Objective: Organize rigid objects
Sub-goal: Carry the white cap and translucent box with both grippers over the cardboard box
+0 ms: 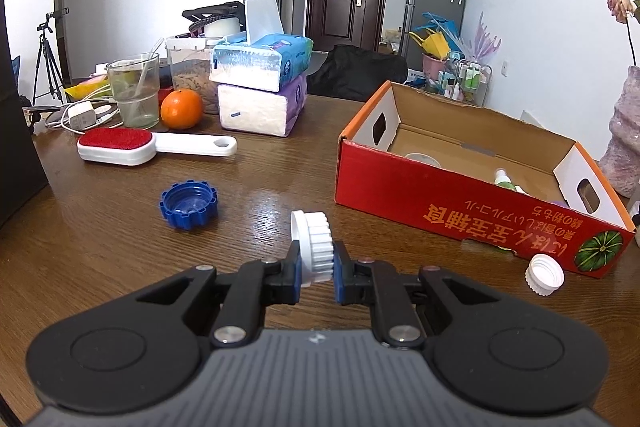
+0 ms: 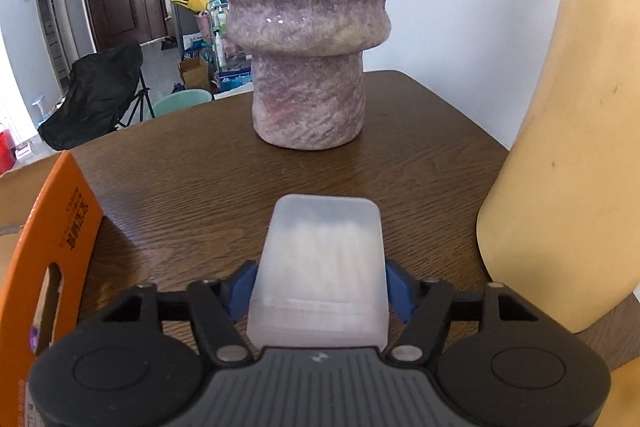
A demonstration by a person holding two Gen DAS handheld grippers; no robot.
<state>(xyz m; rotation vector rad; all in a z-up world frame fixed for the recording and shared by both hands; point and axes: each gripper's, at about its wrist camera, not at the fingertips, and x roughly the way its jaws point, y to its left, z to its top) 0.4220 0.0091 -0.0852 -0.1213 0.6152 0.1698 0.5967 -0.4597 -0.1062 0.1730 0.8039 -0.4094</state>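
My left gripper (image 1: 317, 269) is shut on a white ribbed cap (image 1: 314, 247), held on edge above the wooden table (image 1: 120, 247). A blue cap (image 1: 188, 205) lies open side up to its left. Another white cap (image 1: 544, 273) lies by the front corner of the red cardboard box (image 1: 460, 203), which holds a few small items. My right gripper (image 2: 318, 291) is shut on a frosted translucent plastic box (image 2: 320, 267) above the table (image 2: 200, 187), right of the box's orange end flap (image 2: 44, 247).
A red and white lint brush (image 1: 132, 146), an orange (image 1: 181, 109), a glass cup (image 1: 134, 91), stacked tissue packs (image 1: 260, 83) and a charger stand at the back left. A purple textured vase (image 2: 308, 39) stands ahead of the right gripper; a cream vase (image 2: 568, 147) is close on its right.
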